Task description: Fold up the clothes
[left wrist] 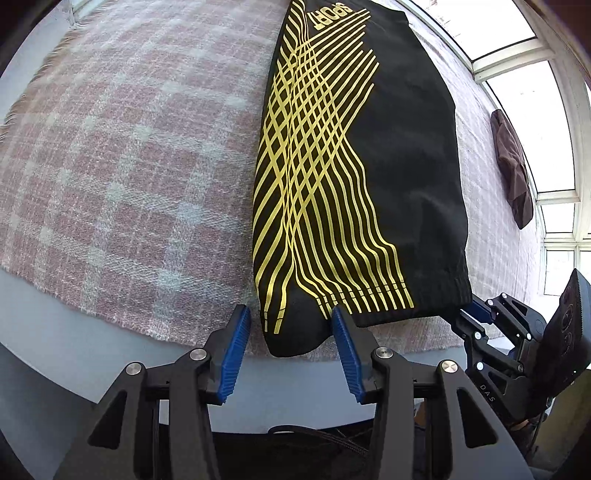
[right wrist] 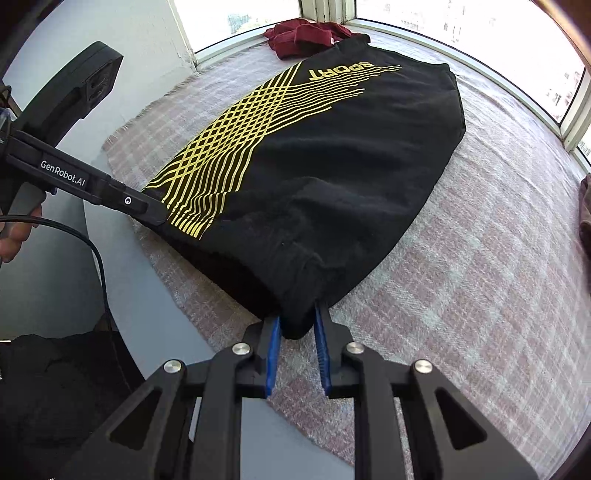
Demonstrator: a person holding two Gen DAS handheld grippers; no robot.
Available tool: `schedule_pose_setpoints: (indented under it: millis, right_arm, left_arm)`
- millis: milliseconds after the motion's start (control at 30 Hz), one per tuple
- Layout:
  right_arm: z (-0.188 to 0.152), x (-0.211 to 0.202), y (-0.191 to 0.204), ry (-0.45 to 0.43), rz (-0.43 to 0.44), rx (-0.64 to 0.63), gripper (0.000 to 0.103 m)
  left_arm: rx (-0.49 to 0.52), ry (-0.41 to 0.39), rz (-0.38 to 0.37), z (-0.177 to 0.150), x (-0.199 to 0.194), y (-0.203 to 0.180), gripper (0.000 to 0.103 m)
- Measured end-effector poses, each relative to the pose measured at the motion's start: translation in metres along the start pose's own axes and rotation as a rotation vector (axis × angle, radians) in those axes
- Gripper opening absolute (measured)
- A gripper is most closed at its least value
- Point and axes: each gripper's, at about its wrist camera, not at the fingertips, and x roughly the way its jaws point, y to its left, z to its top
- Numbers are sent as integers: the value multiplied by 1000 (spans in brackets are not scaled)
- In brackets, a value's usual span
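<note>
black garment (right wrist: 332, 166) | corner inside right claw (right wrist: 297, 332) | on blanket (right wrist: 480, 277)

Bright bay windows (right wrist: 258, 14) curve behind a plaid-covered grey table (right wrist: 122, 92).

Both looking steeply down, close in, at the folded black garment with yellow stripes and SPORT lettering (left wrist: 388, 177) (right wrist: 332, 177). Left wrist view sits at its striped near corner, right wrist view at its plain near corner. Shared: garment, pink plaid blanket (left wrist: 129, 166) (right wrist: 480, 277) underneath.

Plaid blanket (left wrist: 129, 155), bright windows (right wrist: 461, 33)
</note>
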Motion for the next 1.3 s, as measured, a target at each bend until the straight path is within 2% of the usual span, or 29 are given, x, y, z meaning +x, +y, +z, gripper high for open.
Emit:
schedule_pose_setpoints:
  millis: [167, 367, 400, 533, 633, 733, 833, 1067, 1100, 1133, 1200, 1300]
  right_arm:
    - [-4, -1, -6, -5, 36, 4, 18]
    - [-8, -1, -8, -7, 55, -7, 19]
    - [-9, -1, -8, -8, 59, -7, 19]
    - [-6, 3, -11, -9, 79, 3, 19]
    - [-6, 4, -14, -7, 94, 18, 19]
    - [-8, 4, -17, -14, 102, 40, 21]
    - [-11, 4, -21, -19, 88, 74, 33]
    - [-17, 6, -24, -29, 104, 138, 36]
    - [-17, 6, -23, -24, 97, 134, 37]
    - [-16, 6, -22, -19, 92, 133, 37]
    - [-14, 7, -21, -10, 81, 129, 36]
    - [-13, 8, -20, -1, 78, 131, 36]
  left_arm:
    - [-41, 4, -6, 1, 4, -4, 44]
    - [0, -11, 21, 5, 9, -18, 42]
    - [5, -18, 20, 5, 8, -18, 40]
    - [24, -45, -6, 7, 5, -22, 18]
    - [29, -60, -18, 8, 6, -23, 15]
    - [9, -75, -44, 9, 5, -19, 15]
    - [-6, -92, -73, 8, 1, -16, 15]
    - [-14, -72, -87, 15, 7, -6, 15]
    - [-18, -68, -81, 17, 8, -4, 20]
    - [-21, -65, -76, 19, 9, -2, 28]
    - [-32, -57, -87, 23, 10, 3, 34]
    - [-35, -45, -108, 28, 12, 8, 34]
